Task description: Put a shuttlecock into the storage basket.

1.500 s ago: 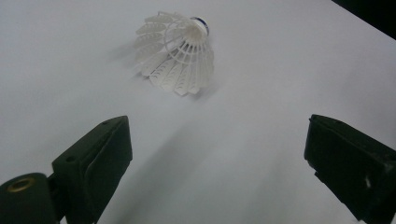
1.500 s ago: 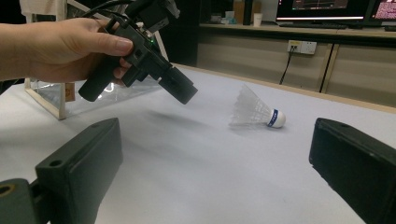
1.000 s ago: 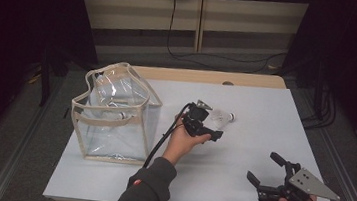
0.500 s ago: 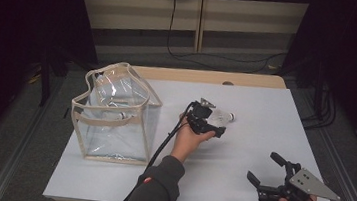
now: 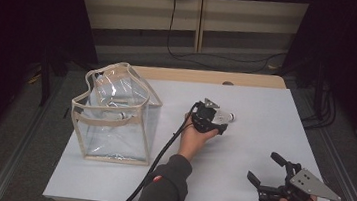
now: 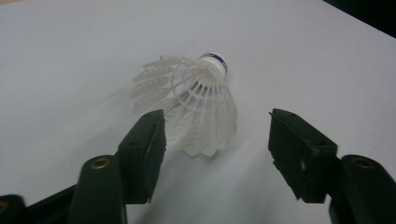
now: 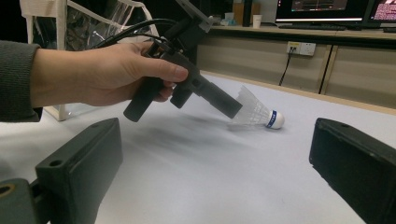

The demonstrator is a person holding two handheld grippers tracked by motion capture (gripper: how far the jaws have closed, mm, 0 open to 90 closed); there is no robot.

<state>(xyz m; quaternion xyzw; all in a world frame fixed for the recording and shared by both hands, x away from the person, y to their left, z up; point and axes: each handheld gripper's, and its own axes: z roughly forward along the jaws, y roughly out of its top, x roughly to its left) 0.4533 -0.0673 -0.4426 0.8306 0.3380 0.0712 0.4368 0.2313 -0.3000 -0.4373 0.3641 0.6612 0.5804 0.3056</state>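
Note:
A white feather shuttlecock [image 6: 201, 105] with a blue band on its cork lies on its side on the white table [image 5: 266, 109]. From the high view it is right of centre [image 5: 226, 117]. My left gripper [image 6: 217, 126] straddles its skirt. The jaws have just been closing, and a gap still shows on the right side, so it is open. The right gripper view sees the left gripper [image 7: 233, 109] angled down onto the shuttlecock [image 7: 259, 114]. My right gripper [image 5: 264, 166] rests open and empty near the front right edge.
A clear plastic bag [image 5: 114, 119] with beige trim stands upright at the table's left, a small item inside it. The left gripper's black cable [image 5: 160, 159] trails back along the sleeve. A wooden strip [image 5: 209, 77] borders the far edge.
The left hand has slid a little to the right and lower, over the shuttlecock. The right hand and the bag have stayed put.

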